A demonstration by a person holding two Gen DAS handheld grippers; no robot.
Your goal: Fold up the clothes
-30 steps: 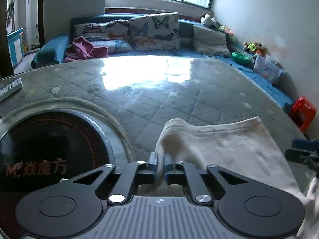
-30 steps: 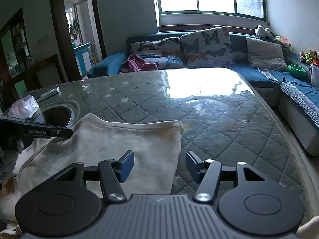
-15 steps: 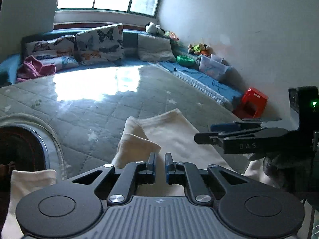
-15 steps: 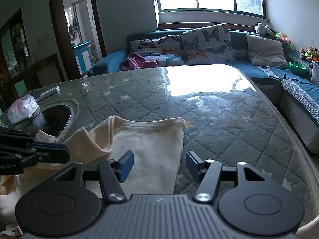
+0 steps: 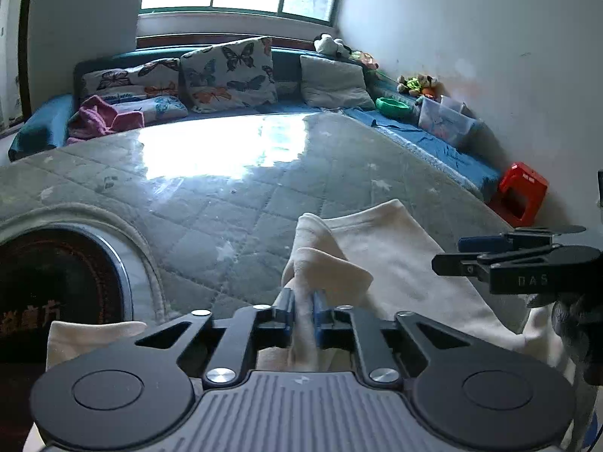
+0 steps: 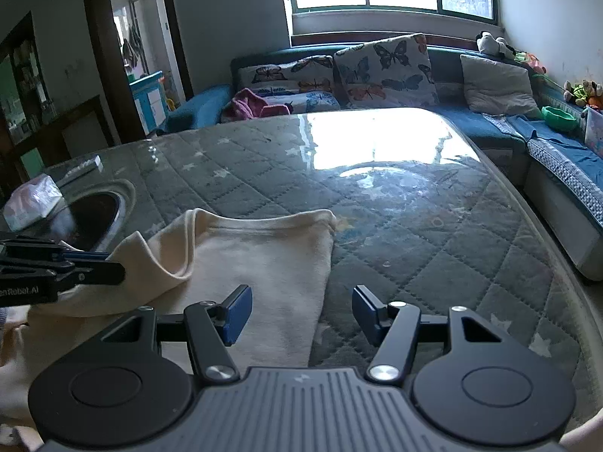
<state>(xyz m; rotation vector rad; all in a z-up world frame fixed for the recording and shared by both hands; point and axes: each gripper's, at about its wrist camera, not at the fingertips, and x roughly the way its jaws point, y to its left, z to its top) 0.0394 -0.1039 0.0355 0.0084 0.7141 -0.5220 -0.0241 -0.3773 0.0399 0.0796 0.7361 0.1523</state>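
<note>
Right gripper (image 5: 448,254) body is lettered "DAS". Left gripper (image 6: 117,263) body reads "enRobot.AI", cut off at the edge. The cooktop (image 5: 56,286) carries orange Chinese characters.

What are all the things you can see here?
cream garment: one, cream, on the table's near side, one fold lifted
table: one, grey quilted cover
round cooktop: one, dark, set in the table
butterfly cushions: several, patterned, on the blue sofa
pink cloth: one, on the sofa
green bowl: one, on the sofa
red stool: one, by the wall
left gripper: one, black, shut on the garment's fold
right gripper: one, black, open over the garment's edge
</note>
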